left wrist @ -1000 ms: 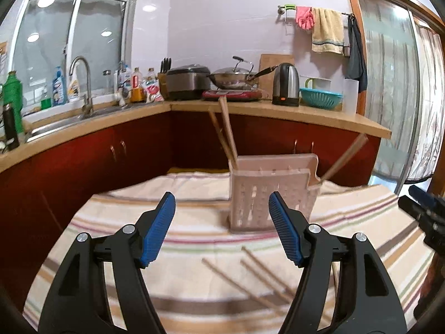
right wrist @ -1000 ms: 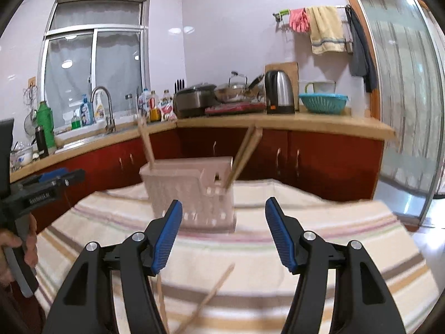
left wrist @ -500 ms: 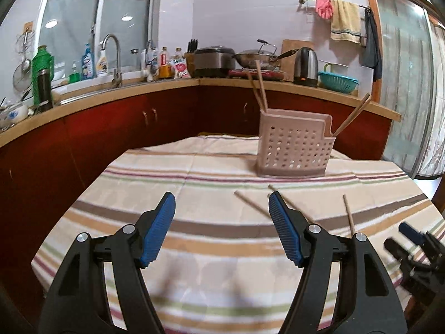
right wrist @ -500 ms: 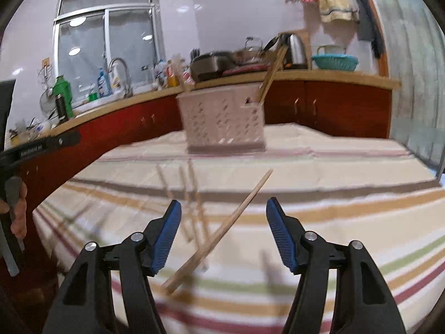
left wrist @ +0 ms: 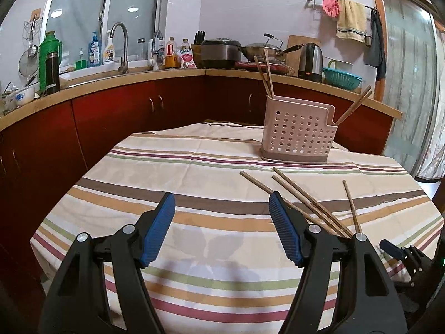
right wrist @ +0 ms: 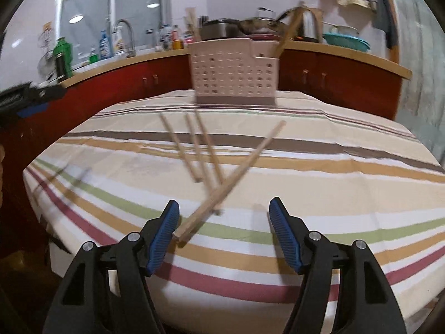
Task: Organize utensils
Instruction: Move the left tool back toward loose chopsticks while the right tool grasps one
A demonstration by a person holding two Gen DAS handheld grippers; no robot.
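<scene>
Kitchen, striped tablecloth (left wrist: 194,167) | left gripper (left wrist: 222,228) jaws apart, empty | right gripper (right wrist: 224,235) jaws just widened, empty | 4 loose chopsticks (right wrist: 194,150) ahead | perforated utensil holder (left wrist: 299,136) beyond, chopsticks upright inside

pink perforated holder (left wrist: 299,133), tan chopsticks (right wrist: 194,150), multicolour striped tablecloth (left wrist: 194,222).

Kitchen, white glossy walls. L-shaped counter (left wrist: 155,73) with tan top over dark red cabinets (left wrist: 116,114). Window (left wrist: 103,14) above the counter's sink tap (left wrist: 121,47), ceiling lights reflected in the glass. Towel rail (left wrist: 345,14) on the wall above the counter's right end; curtained glass door (left wrist: 408,83) beyond it.
</scene>
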